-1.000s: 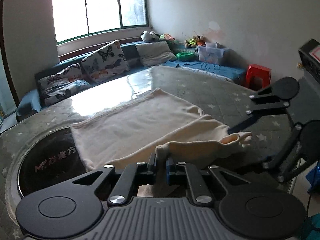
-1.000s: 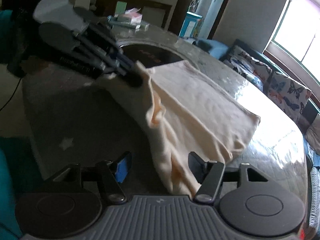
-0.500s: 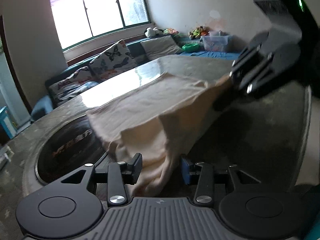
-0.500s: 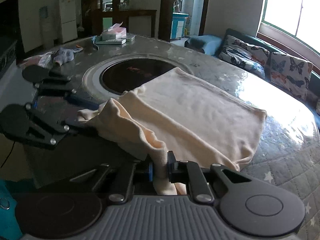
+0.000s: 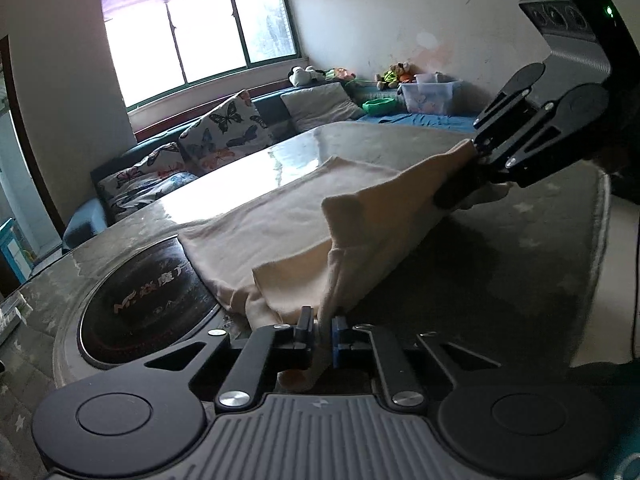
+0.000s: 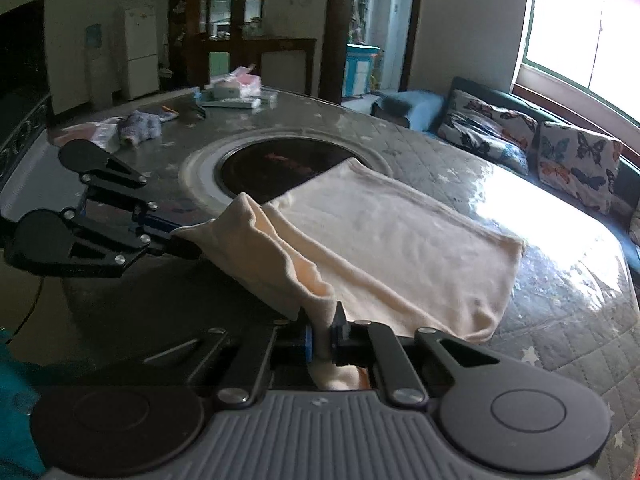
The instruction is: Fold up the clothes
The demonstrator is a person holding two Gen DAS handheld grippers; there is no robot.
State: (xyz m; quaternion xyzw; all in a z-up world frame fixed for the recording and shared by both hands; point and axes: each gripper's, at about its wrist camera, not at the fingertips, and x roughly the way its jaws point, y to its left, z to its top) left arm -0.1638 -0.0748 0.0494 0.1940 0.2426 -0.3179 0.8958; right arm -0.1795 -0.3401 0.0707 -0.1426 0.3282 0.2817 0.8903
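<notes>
Daylight from the wide window (image 5: pixel 200 36) glares off the large round grey table with its star-print cover (image 6: pixel 460 160), and a dark circular hotplate (image 5: pixel 148 304) is set into its middle. Butterfly-print cushions (image 5: pixel 228 132) line the sofa under the window.

On the left, my left gripper (image 5: pixel 320 332) has its black fingers pressed together on a bunched near corner of the cream-coloured soft knit garment (image 5: pixel 280 232); the cloth runs up out of the pinch and a scrap of it hangs below the fingers. I hold this gripper low, just above the table near the hotplate's rim, pointing across the table towards the window.

Between my two grippers the near edge of the garment is lifted off the table into a loose ridge, while the far part lies flat on the cover, one corner overlapping the hotplate.

On the right, my right gripper (image 6: pixel 322 334) is likewise clamped tight on the other near corner of the garment (image 6: pixel 400 240), with cloth pushed through between the fingers. In the left wrist view it is raised higher than my left one, tilted down towards the cloth, pulling that corner up.

Beyond the hotplate, a tissue box (image 6: pixel 236 86) and crumpled cloths (image 6: pixel 136 130) lie on the table's far side.
</notes>
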